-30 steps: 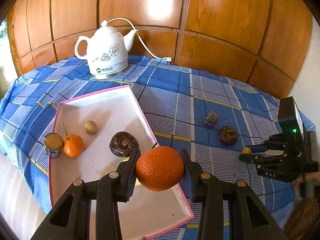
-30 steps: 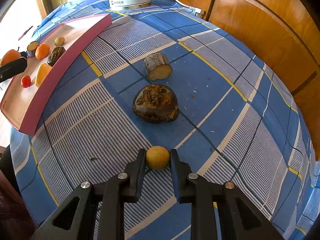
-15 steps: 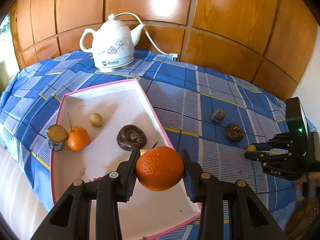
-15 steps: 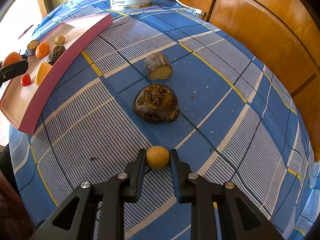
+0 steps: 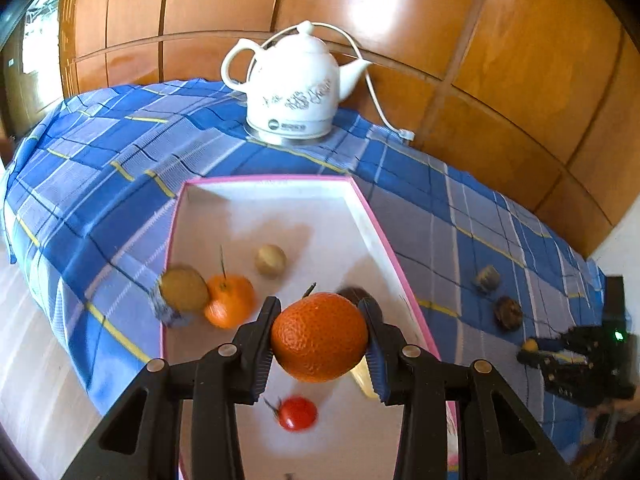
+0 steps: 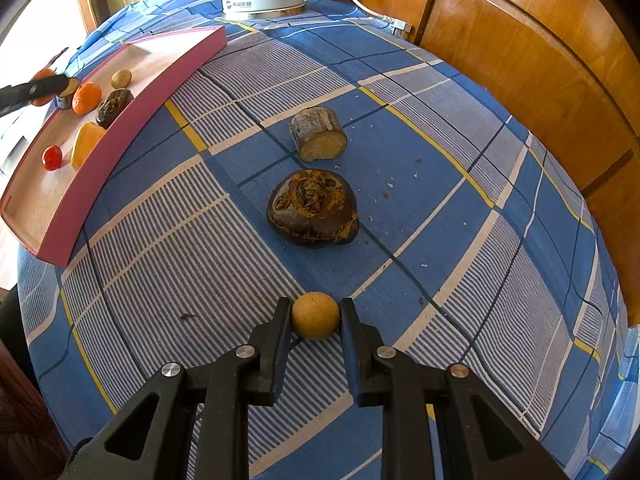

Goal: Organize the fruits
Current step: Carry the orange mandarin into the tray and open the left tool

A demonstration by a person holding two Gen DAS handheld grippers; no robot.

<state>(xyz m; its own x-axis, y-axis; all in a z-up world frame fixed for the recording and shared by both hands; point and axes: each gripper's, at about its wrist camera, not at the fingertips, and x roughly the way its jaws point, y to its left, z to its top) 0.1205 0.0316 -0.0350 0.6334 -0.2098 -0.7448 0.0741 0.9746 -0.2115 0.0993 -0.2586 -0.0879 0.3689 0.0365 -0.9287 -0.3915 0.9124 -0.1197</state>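
My left gripper (image 5: pixel 319 339) is shut on a large orange (image 5: pixel 320 338) and holds it above the pink-rimmed white tray (image 5: pixel 280 208). In the tray lie a small tangerine (image 5: pixel 229 300), a round tan fruit (image 5: pixel 271 260), a cut brown piece (image 5: pixel 182 289), a red cherry tomato (image 5: pixel 297 413) and a dark fruit (image 6: pixel 115 106), mostly hidden behind the orange in the left wrist view. My right gripper (image 6: pixel 315 322) is shut on a small yellow-brown round fruit (image 6: pixel 315 315) that rests on the blue checked tablecloth (image 6: pixel 440 208). Beyond it lie a dark brown shrivelled fruit (image 6: pixel 313 213) and a cut stump-like piece (image 6: pixel 319 139).
A white electric kettle (image 5: pixel 294 90) with a cord stands at the back of the table against the wood-panelled wall (image 5: pixel 480 40). A yellow wedge (image 6: pixel 86 141) lies near the tray's right rim. The table edge drops off just left of the tray.
The left gripper has carried the orange leftward over the tray; the cherry tomato now shows beneath it. The right gripper has stayed still on the small round fruit.
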